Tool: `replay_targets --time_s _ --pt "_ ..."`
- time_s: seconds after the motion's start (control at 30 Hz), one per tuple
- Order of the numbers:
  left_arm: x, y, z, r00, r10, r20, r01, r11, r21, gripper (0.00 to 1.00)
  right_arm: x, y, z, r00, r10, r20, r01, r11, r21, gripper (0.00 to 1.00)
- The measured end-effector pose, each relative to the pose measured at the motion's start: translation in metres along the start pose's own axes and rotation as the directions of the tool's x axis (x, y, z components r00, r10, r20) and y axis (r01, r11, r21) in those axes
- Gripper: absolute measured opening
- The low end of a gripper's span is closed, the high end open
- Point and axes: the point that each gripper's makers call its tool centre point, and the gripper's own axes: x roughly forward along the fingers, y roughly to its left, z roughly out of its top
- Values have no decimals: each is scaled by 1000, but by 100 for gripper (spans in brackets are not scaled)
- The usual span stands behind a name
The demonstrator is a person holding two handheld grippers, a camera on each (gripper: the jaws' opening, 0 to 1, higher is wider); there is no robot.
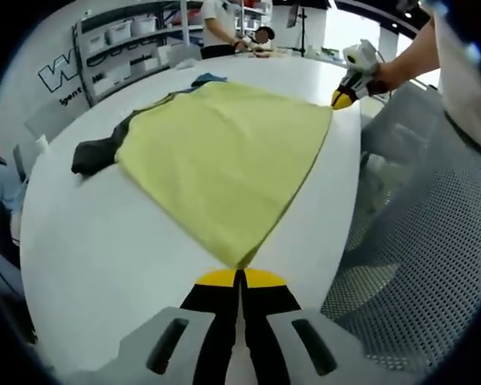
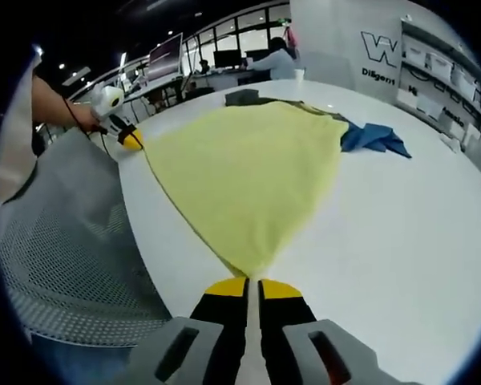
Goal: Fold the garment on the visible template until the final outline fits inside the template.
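Note:
A yellow garment (image 1: 224, 152) lies spread flat on the white table (image 1: 104, 249). My left gripper (image 1: 240, 277) is shut on its near corner. Across the cloth, my right gripper (image 1: 342, 98) pinches another corner at the table's edge, with a person's hand on it. In the right gripper view the same yellow garment (image 2: 248, 172) runs away from my right gripper (image 2: 252, 282), whose jaws are shut on the cloth's tip. My left gripper (image 2: 131, 140) holds the far left corner there.
A dark garment (image 1: 96, 152) and a blue garment (image 2: 373, 138) lie beside and partly under the yellow one. A mesh chair (image 1: 433, 241) stands against the table's edge. Shelves with boxes (image 1: 128, 40) and people at desks are behind.

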Motion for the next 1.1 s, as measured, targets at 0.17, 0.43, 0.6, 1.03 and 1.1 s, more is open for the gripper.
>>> replay_targets --time_s 0.17,0.43,0.6,1.03,1.1 --pt "-3 7 3 1000 10 11 -10 1000 -20 2 -4 -12 6 1000 -28 11 28 1000 13 0" --pt "-3 4 4 1000 -3 18 3 1000 -22 12 -5 -29 23 997 -58 46 57 998 28 0" --pt "10 -2 3 1000 -26 -14 27 999 34 4 -1 -32 31 997 -58 58 56 998 30 0" --pt "9 2 1 998 -47 -36 47 999 16 3 14 -46 53 995 -59 84 58 998 19 0" --pt "7 9 5 999 -40 -25 40 999 -12 6 18 -53 62 994 -63 93 62 998 12 0"
